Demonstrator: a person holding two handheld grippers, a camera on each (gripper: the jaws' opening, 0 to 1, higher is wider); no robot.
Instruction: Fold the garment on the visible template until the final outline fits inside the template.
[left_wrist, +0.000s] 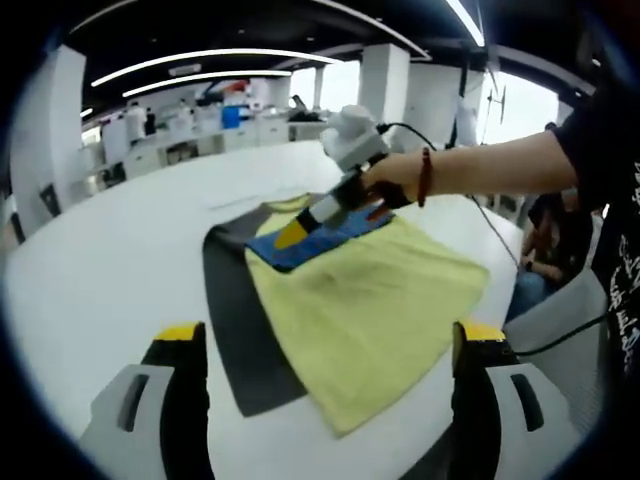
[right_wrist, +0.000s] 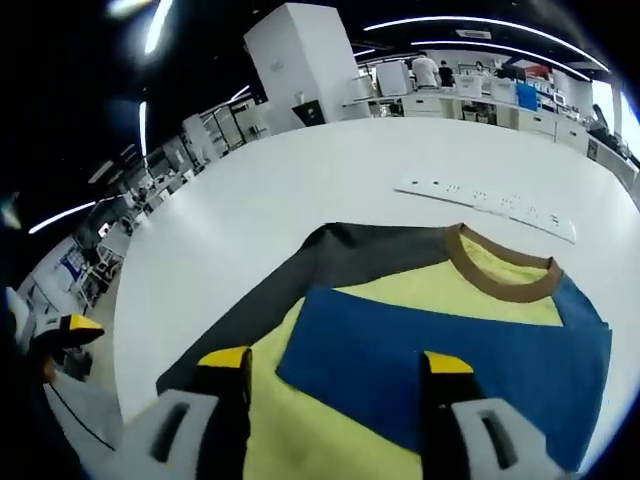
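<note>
White laminate runs under everything I see: one broad, rounded table in an open-plan room, with long strip lights curving overhead, square white pillars and rows of benches along the far wall. A person sits past the table's right edge in my left gripper view.

On the table I count one garment, a yellow T-shirt with a brown collar and blue sleeves, lying flat on one dark grey template. The template sticks out along the shirt's left side and beyond its collar end. One blue sleeve is folded inward across the yellow chest. Further off in my right gripper view lies one flat white strip, well apart from the shirt.

Two grippers are in play. My left gripper hangs above the near edge of the table with its jaws spread wide and nothing between them, the shirt's hem lying ahead of them. My right gripper sits low over the folded blue sleeve, jaws apart; I cannot tell whether its tips pinch any cloth. In the left gripper view a hand with a red wrist cord grips it, tip down at the sleeve.
</note>
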